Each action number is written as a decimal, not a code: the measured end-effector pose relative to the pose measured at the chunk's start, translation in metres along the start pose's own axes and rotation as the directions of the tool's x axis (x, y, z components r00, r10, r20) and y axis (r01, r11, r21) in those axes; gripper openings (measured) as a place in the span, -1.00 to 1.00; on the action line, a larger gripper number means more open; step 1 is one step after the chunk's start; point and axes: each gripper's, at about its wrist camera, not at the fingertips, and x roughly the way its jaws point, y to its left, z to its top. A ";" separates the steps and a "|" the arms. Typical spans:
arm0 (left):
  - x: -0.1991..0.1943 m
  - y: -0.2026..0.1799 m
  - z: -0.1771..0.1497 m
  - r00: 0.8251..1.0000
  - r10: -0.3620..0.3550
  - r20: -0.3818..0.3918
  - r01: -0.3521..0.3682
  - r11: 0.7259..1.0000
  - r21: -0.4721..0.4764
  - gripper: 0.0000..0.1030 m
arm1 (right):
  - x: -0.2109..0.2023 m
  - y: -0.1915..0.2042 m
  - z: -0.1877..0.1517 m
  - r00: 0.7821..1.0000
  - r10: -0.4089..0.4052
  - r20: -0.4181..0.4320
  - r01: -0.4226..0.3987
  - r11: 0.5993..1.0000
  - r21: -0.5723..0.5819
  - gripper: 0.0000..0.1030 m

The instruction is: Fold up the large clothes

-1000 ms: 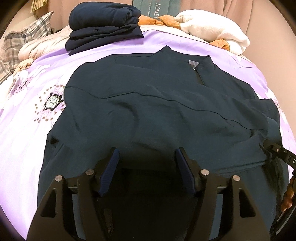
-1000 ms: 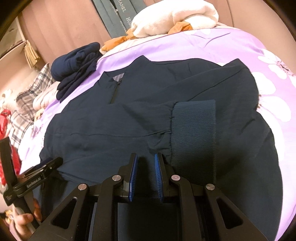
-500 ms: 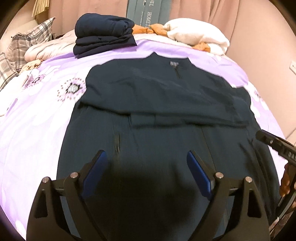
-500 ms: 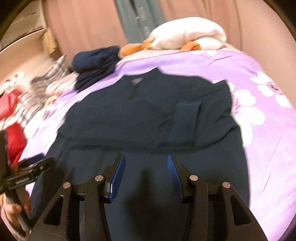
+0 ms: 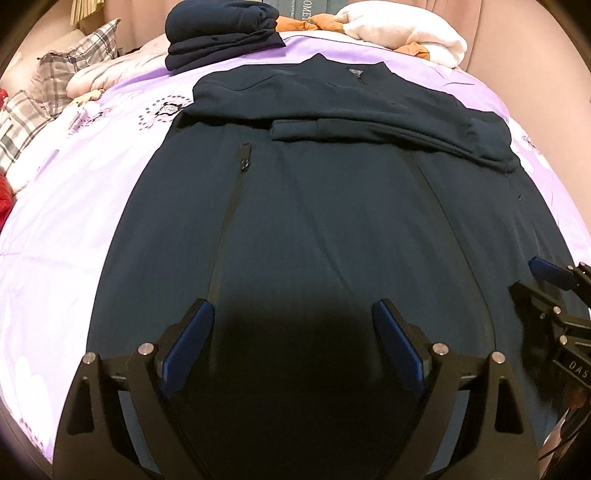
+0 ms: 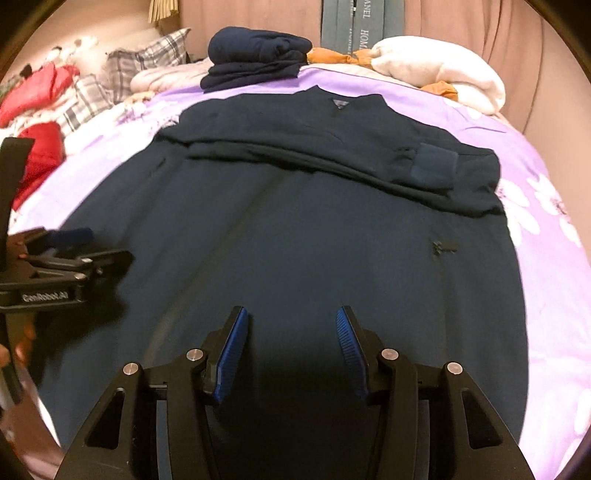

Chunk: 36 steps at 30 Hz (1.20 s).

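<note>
The big dark jacket (image 5: pixel 332 221) lies flat on the bed (image 5: pixel 74 229), both sleeves folded across, and my left tool (image 5: pixel 291 347) and right tool (image 6: pixel 291 350) have just been opening with nothing between their fingers, so I should grab the near hem evenly with both.

Purple floral bedspread (image 5: pixel 74 221), plaid pillows (image 6: pixel 147 59), pink curtain (image 6: pixel 461 22)

Dark navy jacket (image 5: pixel 332 206) spread flat on the purple flowered bed (image 5: pixel 74 229), filling the frame's middle, collar toward the top. Both sleeves folded across the chest, ribbed cuff (image 6: pixel 437 166) at right.
</note>
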 end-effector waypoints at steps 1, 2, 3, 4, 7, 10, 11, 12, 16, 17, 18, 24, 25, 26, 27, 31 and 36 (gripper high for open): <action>-0.001 0.000 -0.002 1.000 -0.002 -0.002 0.002 1.000 0.000 0.77 | -0.001 -0.002 -0.003 1.000 -0.013 0.000 0.013 1.000 -0.003 -0.03; -0.002 0.001 -0.005 1.000 -0.001 -0.002 0.001 1.000 0.003 0.77 | -0.003 -0.001 -0.006 1.000 -0.018 0.002 0.018 1.000 -0.001 0.00; -0.004 0.001 -0.008 1.000 0.000 -0.001 0.000 1.000 0.003 0.77 | -0.006 -0.001 -0.009 1.000 -0.020 0.003 0.020 1.000 0.004 0.02; -0.006 0.001 -0.011 1.000 0.002 0.000 -0.002 1.000 0.005 0.78 | -0.010 0.000 -0.016 1.000 -0.020 0.003 0.020 1.000 0.013 0.04; -0.011 0.000 -0.020 1.000 0.005 0.002 -0.005 1.000 0.008 0.80 | -0.016 -0.004 -0.028 1.000 -0.013 0.007 0.013 0.999 0.042 0.08; -0.016 0.000 -0.028 1.000 0.005 0.002 -0.005 1.000 0.010 0.82 | -0.022 -0.009 -0.037 1.000 -0.009 0.011 0.008 0.997 0.072 0.09; -0.017 0.000 -0.030 1.000 0.005 0.001 -0.005 1.000 0.010 0.82 | -0.024 -0.009 -0.041 1.000 -0.008 0.011 0.007 0.997 0.078 0.09; -0.019 0.000 -0.032 1.000 0.004 0.001 -0.004 1.000 0.009 0.82 | -0.026 -0.010 -0.044 1.000 -0.007 0.012 0.006 0.997 0.082 0.09; -0.025 0.001 -0.040 1.000 0.015 0.003 -0.015 1.000 0.009 0.87 | -0.034 -0.013 -0.055 1.000 -0.013 0.011 0.012 0.995 0.101 0.09; -0.026 0.002 -0.043 1.000 0.018 0.001 -0.018 1.000 0.009 0.88 | -0.036 -0.014 -0.057 1.000 -0.014 0.011 0.013 0.994 0.105 0.09; -0.027 0.002 -0.045 1.000 0.021 0.001 -0.021 1.000 0.009 0.88 | -0.038 -0.015 -0.059 1.000 -0.014 0.011 0.012 0.994 0.108 0.09; -0.037 0.009 -0.059 0.999 0.040 0.005 -0.040 0.999 0.020 0.88 | -0.048 -0.024 -0.072 1.000 -0.028 0.001 0.027 0.990 0.135 0.09; -0.039 0.012 -0.061 0.999 0.036 0.004 -0.036 0.999 0.018 0.88 | -0.050 -0.025 -0.074 1.000 -0.030 0.000 0.029 0.990 0.141 0.09; -0.041 0.014 -0.063 0.999 0.034 0.004 -0.034 0.999 0.015 0.88 | -0.052 -0.027 -0.076 1.000 -0.030 0.000 0.029 0.989 0.147 0.09; -0.043 0.017 -0.065 0.999 0.035 0.006 -0.035 0.999 0.013 0.88 | -0.054 -0.029 -0.079 1.000 -0.029 0.001 0.028 0.988 0.154 0.09; -0.048 0.026 -0.071 0.999 0.043 0.009 -0.043 0.999 0.002 0.91 | -0.060 -0.034 -0.087 0.999 -0.034 0.003 0.033 0.985 0.170 0.09; -0.055 0.037 -0.076 0.999 0.046 0.012 -0.046 0.998 -0.038 0.89 | -0.067 -0.037 -0.095 0.999 -0.037 0.009 0.035 0.984 0.173 0.09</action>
